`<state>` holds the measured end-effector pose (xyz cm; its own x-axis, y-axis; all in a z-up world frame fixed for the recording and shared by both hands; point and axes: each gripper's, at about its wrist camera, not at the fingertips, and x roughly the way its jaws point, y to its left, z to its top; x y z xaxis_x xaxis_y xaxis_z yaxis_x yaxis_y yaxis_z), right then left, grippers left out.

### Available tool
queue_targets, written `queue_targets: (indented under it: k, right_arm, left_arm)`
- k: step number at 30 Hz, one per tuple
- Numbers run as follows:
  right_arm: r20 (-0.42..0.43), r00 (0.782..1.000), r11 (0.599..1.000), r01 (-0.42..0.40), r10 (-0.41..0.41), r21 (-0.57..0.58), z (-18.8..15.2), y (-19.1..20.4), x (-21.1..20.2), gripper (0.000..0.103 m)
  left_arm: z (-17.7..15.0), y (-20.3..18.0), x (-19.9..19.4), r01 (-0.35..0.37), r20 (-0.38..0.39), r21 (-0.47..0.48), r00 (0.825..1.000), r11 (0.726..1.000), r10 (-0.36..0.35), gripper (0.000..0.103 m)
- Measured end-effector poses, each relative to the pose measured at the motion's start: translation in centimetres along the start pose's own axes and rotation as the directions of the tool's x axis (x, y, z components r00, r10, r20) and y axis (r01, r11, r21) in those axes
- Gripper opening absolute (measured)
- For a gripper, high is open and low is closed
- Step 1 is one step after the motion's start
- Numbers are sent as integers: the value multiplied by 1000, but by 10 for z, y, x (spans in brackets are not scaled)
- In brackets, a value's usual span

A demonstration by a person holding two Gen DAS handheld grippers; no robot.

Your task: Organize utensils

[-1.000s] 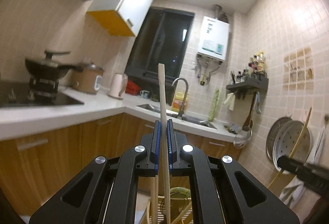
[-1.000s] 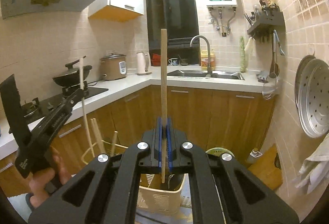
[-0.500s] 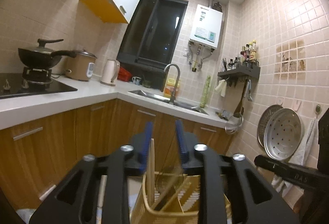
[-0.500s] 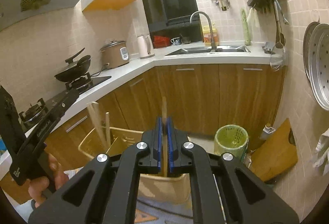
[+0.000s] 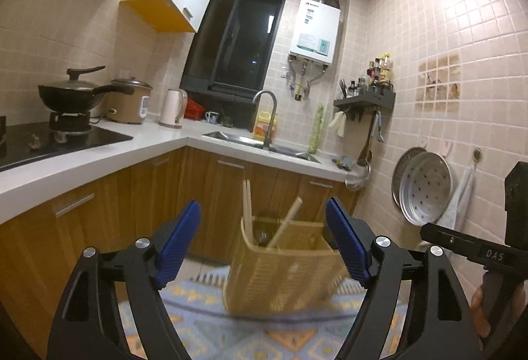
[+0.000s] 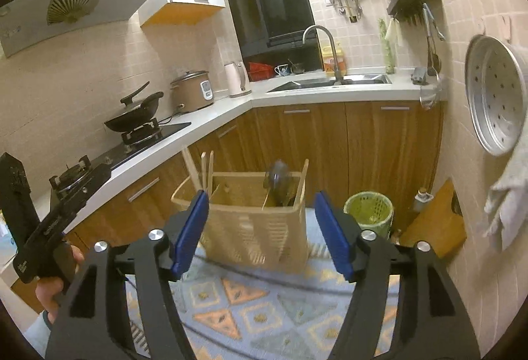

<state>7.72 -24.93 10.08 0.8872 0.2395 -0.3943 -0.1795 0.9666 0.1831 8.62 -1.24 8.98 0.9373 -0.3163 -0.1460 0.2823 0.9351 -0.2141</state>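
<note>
Chopstick axis: in the left wrist view a pair of wooden chopsticks stands nearly upright at the near-left corner of the utensil basket, tips up; a third stick leans up and to the right from inside.
Right wrist view: three sticks rise from the basket's left compartment, one tilted left, two close to vertical; one more stick stands along the right wall.
Basket look: pale tan slatted plastic, rectangular, open-topped, split by inner dividers — it sits on a patterned blue and orange mat.
Basket position: low in front of the wooden cabinets, between the two spread fingers in each view but beyond them, not touched.
Left gripper: blue pads set wide apart, nothing between them.
Right gripper: pads equally wide, holding nothing.
Hard to make out: the basket is motion-blurred in both views, so slat detail smears; a rounded dark utensil in the right compartment is too blurred to name.
Hidden or cut off: the lower ends of all sticks are inside the basket; the other tool's body shows only at the frame edge — right gripper body in the left view, left gripper body in the right view.
Nearby: a green mesh bin on the floor right of the basket.
</note>
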Motion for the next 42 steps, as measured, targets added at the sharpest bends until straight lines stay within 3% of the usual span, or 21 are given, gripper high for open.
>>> queue_targets:
  k: [10,16,19,23,35,42]
  right_arm:
    - [83,994,995,78,-72,-60,-59,34,-25,95]
    - [69,976,978,206,-207,20,-105,19,-3,95]
    - [98,960,964,264,-261,-13,-117,16,1,95]
    - [107,970,974,224,-219,-40,-123,15,3,95]
    - [134,967,963,234,-216,-136,-132,37,3,95]
    - [121,968,966,233,-220,-111,-129,32,5,95]
  left_arm:
    - [-49,0,-40,-80,-54,32,995,996,82,89]
    - [-81,-2,-37,-178,-56,96,981,979,184,90]
    - [-90,1,-36,-197,-49,111,978,974,203,90]
    - [-91,-1,-41,-215,-8,129,976,968,217,91]
    - [-96,-6,-37,-229,-43,164,970,960,239,94]
    - [-98,-9,-35,-232,-50,187,968,955,245,95]
